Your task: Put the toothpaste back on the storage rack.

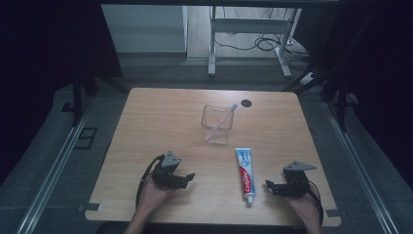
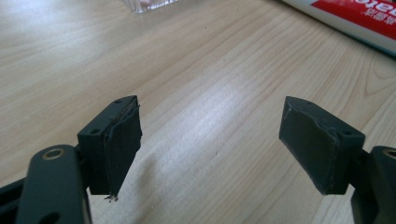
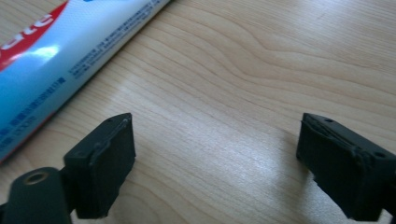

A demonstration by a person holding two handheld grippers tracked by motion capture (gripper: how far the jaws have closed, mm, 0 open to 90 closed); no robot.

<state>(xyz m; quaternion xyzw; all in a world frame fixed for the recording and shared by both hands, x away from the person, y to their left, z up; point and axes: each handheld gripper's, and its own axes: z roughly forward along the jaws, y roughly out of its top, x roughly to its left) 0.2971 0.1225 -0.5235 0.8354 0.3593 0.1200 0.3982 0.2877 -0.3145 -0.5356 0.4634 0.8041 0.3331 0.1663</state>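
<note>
High view: toothbrush (image 1: 223,121) stands in clear cup (image 1: 216,125), ahead of both grippers.
Toothpaste tube (image 1: 246,174): flat on table (image 1: 160,117), just beside right gripper (image 1: 271,185), untouched.
Right gripper: jaws spread, nothing between.
Left gripper (image 1: 189,177): jaws spread, empty, over bare wood.
Progress: likely early; tube not yet gripped.

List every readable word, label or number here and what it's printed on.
"Colgate", red band on the toothpaste tube, legible in the high view.
"ate", its tail end, in the right gripper view.
Small print along the tube: too small to read.
White characters in the left gripper view: blurred.
</note>
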